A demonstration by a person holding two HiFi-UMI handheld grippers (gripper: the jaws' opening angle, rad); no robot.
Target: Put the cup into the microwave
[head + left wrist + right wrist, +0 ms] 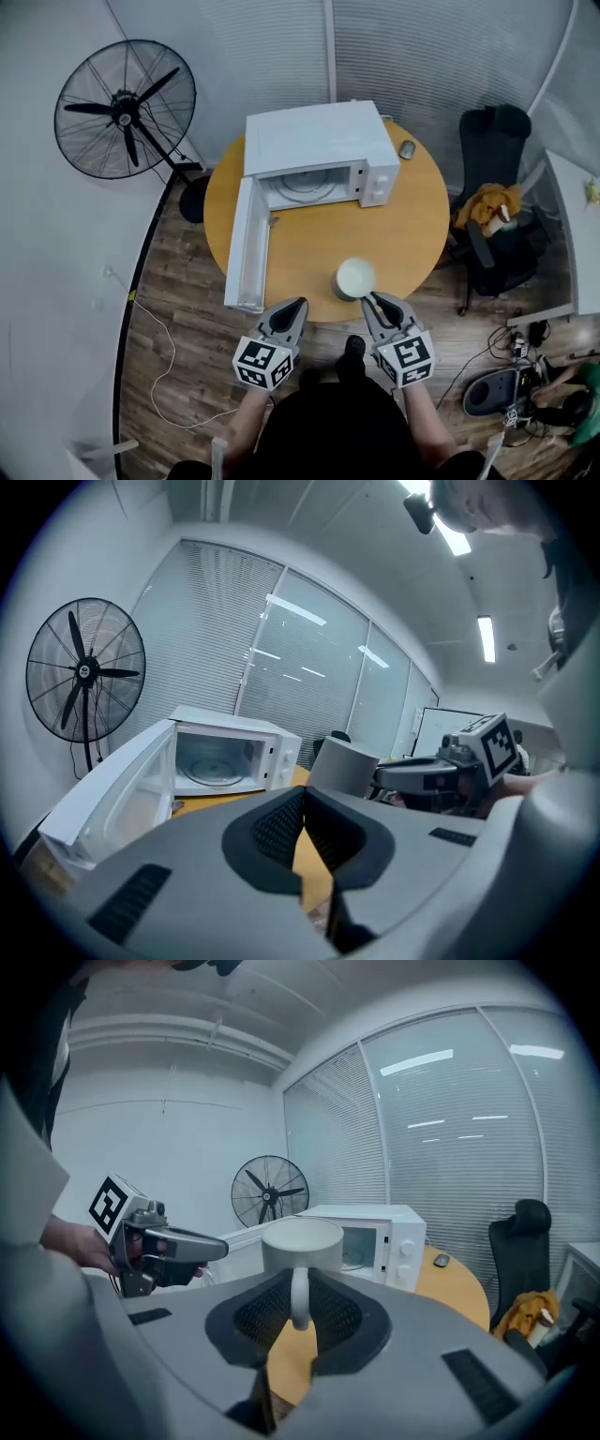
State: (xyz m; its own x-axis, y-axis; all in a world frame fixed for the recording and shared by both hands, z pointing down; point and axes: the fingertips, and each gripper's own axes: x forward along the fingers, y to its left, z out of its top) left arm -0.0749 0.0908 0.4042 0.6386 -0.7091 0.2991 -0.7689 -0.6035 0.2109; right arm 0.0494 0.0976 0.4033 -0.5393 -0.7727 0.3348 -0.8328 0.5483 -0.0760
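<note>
Carrying the cup (355,277) to the microwave (319,141) looks like the step in hand, going by the head view. Gripped by the right gripper (372,298) at the near edge of the round table (398,234), well short of the oven; lifted or resting, hard to tell. Door (246,246) swung wide to the left, cavity facing the person. Left gripper (296,306) just beside the cup, apart from it. Next, probably: travel forward across the table with the cup kept level, steer clear of the open door, then enter the opening and set down on the turntable (302,186) before letting go.

From the left gripper view: jaws together at the tips, nothing between them. Cup off to the right on the other gripper. Microwave ahead on the left, holding only its glass turntable.

From the right gripper view: jaws narrowed onto the cup's handle, a pad pressing on each side. Cup upright, mouth up, inside pale and seemingly empty, though the bottom not visible. Microwave beyond it, cavity open.
</note>
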